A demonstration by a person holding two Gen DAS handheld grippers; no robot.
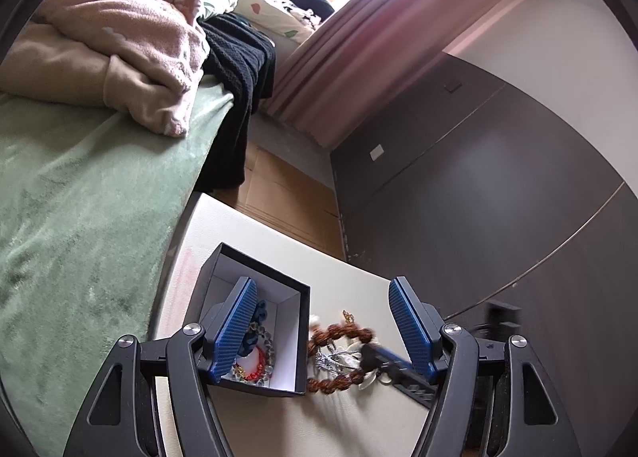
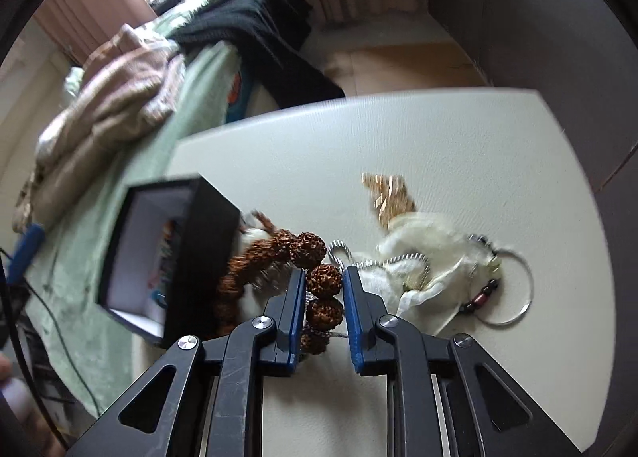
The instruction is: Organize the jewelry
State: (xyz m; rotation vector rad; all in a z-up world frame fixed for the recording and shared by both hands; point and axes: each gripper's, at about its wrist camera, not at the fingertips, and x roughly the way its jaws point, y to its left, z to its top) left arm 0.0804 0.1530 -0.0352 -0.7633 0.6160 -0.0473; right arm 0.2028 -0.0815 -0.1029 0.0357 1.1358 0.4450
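A black box [image 1: 259, 269] with a white inside stands open on the white table [image 1: 359, 285]; red and clear bead bracelets [image 1: 255, 371] lie in it. Beside the box lies a bracelet of large brown seed beads [image 1: 343, 331]. My left gripper [image 1: 322, 285] hovers open above the box and the pile, holding nothing. In the right wrist view my right gripper [image 2: 325, 271] points down at the table, its blue pads pressed on either side of one bead of the brown seed bracelet [image 2: 325, 279], close to the box [image 2: 207, 257].
A white cloth pouch [image 2: 422, 257], a gold piece [image 2: 392, 194], a silver hoop [image 2: 522, 297] and a silver chain [image 2: 339, 249] lie tangled right of the bracelet. A green-covered bed [image 1: 79, 217] with piled clothes [image 1: 119, 42] borders the table's left. Dark cabinet doors [image 1: 498, 197] stand beyond.
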